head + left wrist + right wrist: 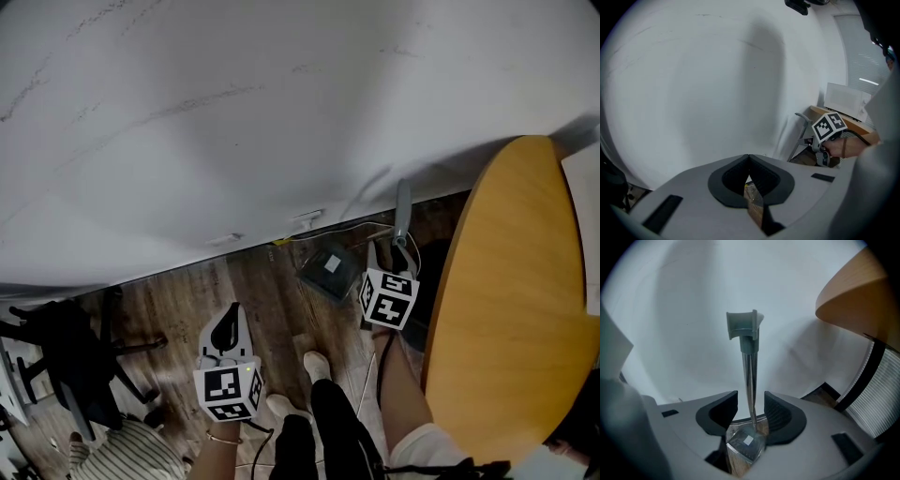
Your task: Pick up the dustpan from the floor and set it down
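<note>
The right tool point(751, 401) had its jaws apart around the grey long-handled dustpan's point(330, 270) pole, not gripping it; left of the dustpan, the left tool point(749, 161) was closed, empty.

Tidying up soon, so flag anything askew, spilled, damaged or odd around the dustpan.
Nothing stands out. The dustpan sits on the floor by the wall. Its handle stands upright between the open jaws of the right gripper, which do not touch it. No spill or damage shows.
</note>
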